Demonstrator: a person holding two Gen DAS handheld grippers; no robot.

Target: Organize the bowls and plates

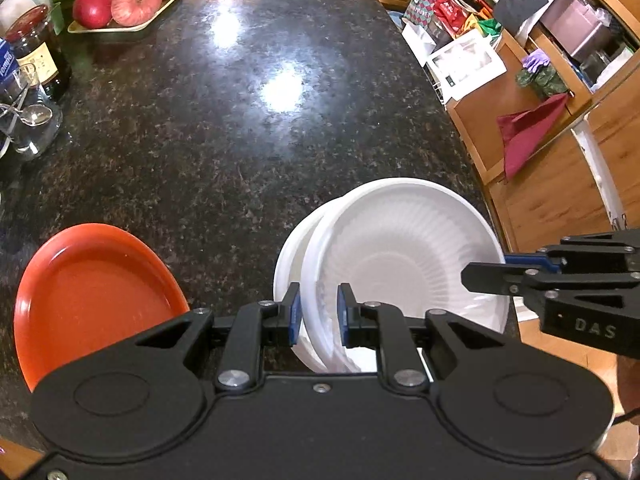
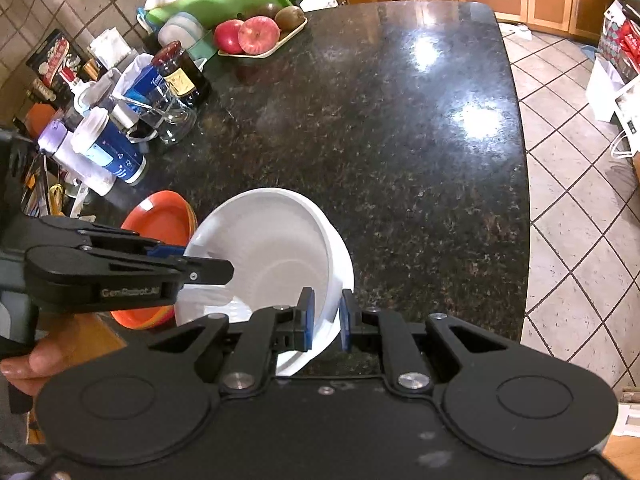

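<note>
Left wrist view, white bowls [image 1: 400, 248] nested, both claws gripping rims.

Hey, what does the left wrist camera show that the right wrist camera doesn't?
Only the left wrist view shows the red cloth hanging on the wooden shelving. Only the right wrist view shows the tiled floor and the blue-labelled white bottle. Both show the white bowls, each rim straddled by the left gripper and right gripper, plus the orange plate and apples.

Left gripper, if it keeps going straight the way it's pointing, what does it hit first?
The left gripper already straddles the ribbed white foam bowls' rim, so probably the inner bowl's wall; beyond lies dark granite countertop.
</note>
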